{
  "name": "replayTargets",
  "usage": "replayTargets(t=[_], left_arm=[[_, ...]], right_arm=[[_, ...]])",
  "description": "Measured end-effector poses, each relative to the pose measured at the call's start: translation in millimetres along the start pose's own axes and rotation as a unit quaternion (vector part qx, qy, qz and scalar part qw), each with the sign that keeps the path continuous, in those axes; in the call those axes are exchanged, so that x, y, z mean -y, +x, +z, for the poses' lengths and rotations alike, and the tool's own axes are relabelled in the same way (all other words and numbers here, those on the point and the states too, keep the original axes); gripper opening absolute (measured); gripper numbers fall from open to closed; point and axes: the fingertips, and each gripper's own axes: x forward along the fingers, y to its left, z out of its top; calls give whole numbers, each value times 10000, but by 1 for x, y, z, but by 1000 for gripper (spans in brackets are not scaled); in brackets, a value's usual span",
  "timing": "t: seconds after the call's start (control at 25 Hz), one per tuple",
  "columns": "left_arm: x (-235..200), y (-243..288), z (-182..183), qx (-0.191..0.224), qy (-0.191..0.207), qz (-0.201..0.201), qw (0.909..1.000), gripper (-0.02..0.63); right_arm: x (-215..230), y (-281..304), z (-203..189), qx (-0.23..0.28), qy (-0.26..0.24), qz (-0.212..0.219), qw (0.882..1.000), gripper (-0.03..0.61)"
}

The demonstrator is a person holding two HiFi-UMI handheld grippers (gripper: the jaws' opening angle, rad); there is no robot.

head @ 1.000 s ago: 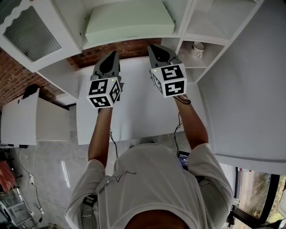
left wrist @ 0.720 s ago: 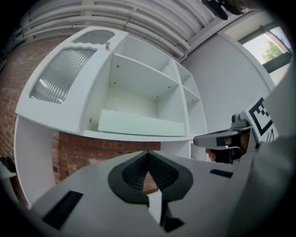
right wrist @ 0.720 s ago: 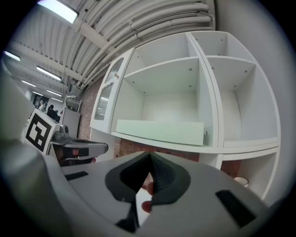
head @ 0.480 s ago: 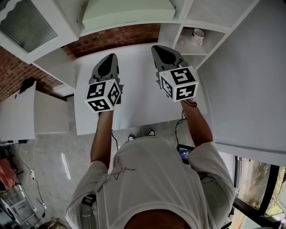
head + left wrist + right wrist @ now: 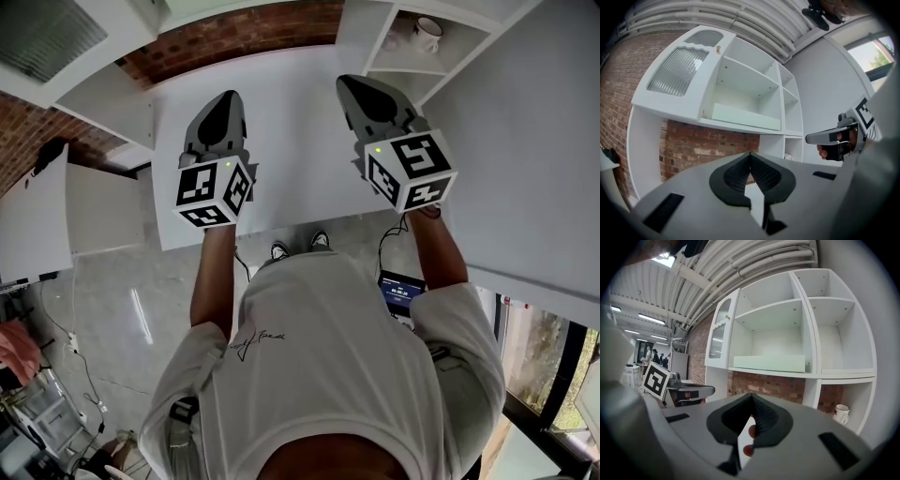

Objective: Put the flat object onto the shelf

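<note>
Left gripper view: left gripper, jaws pressed together, nothing between them. Right gripper, jaws likewise together and empty, with small reddish shapes behind the slit that we cannot identify. Both hang over the white table, well apart from the cabinet. Flat object: pale green slab, lying flat on the shelf of the open middle compartment, above the brick wall. Its long axis runs left to right along the shelf's front edge, one long side facing us. We judge the placing done, so the step in hand is clearing away. We would keep both jaws closed, draw straight back over the table, and stay clear of the mug in the lower right compartment.
</note>
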Motion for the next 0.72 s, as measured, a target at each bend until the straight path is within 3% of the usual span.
replayTargets(t=[0.4,0.72], left_arm=[[14,-33,-6,36,-236,-55,9997,14],[22,-53,-24,-83,-605,34,9981,14]], right_arm=[[-20,-30,-25,-103,302,249,9992,26],[-19,-61,-43,-315,587,59,9978,26]])
